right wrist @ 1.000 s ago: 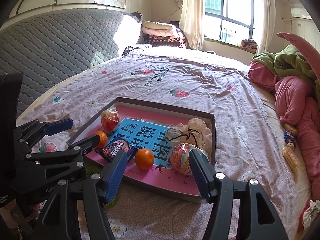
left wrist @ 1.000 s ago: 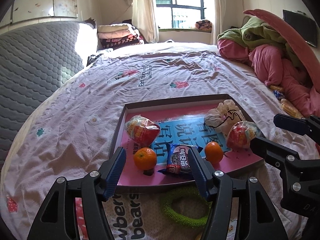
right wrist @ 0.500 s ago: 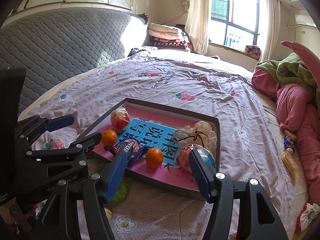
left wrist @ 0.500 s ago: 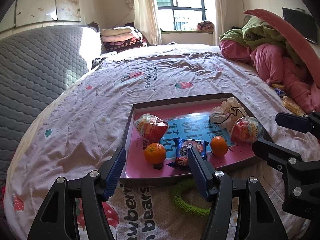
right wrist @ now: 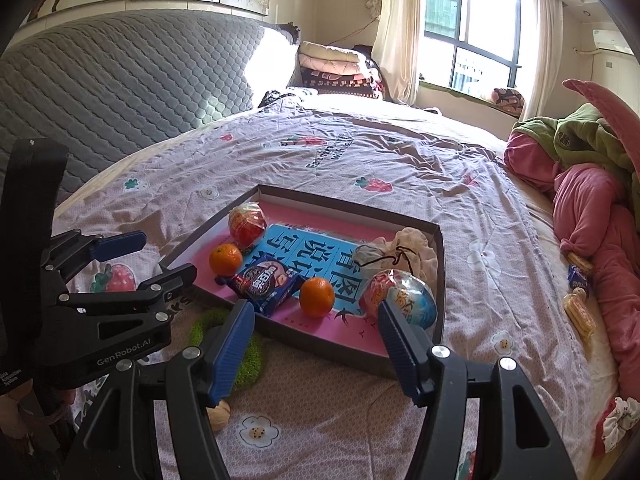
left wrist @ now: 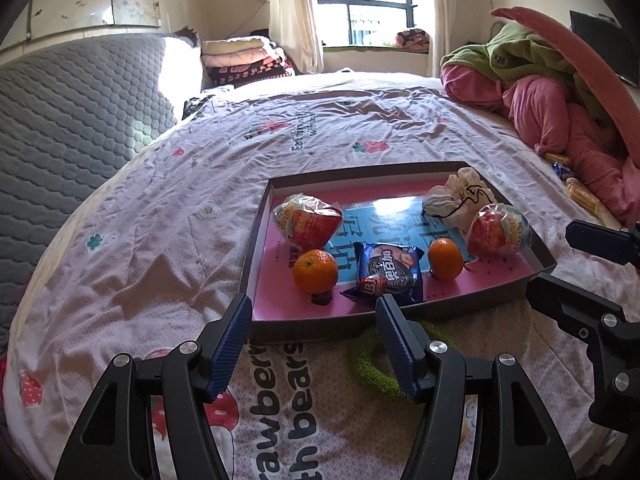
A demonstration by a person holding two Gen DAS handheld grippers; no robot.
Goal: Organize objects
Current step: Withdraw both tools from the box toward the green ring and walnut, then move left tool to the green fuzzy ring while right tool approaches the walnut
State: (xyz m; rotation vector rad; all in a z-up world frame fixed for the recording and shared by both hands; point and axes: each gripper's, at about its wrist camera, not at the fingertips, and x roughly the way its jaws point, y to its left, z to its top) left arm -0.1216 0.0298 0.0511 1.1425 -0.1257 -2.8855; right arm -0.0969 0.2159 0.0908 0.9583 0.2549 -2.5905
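Hovering over the near edge of the shallow tray (left wrist: 536, 276), both grippers tilt down toward it, jaws apart with nothing between them. The left gripper (left wrist: 314, 322) sits just short of the tray's near wall, toward its near-left corner, released and empty; from the right wrist view its black body shows at the left side with blue pads spread (right wrist: 120, 242). The right gripper (right wrist: 316, 326) hangs near the tray's near wall, unclenched and empty; in the left wrist view it shows past the tray's right corner. Inside the tray, on its pink and blue printed floor: a red wrapped snack (left wrist: 306, 222) at the left, an orange (left wrist: 315, 271) just in front of it, a dark blue cookie pack (left wrist: 390, 272) at the middle front, a second orange (left wrist: 445, 254) right of the pack, a red and blue wrapped ball (left wrist: 500, 230) at the right front, and a cream drawstring pouch (left wrist: 460, 196) behind that ball, against the right wall. A green fuzzy ring (left wrist: 372, 368) lies on the bed (left wrist: 160, 240) just outside the tray's near wall, partly hidden behind the left gripper's fingers. A heap of pink and green bedding (right wrist: 592, 184) lies well to the right of the tray.
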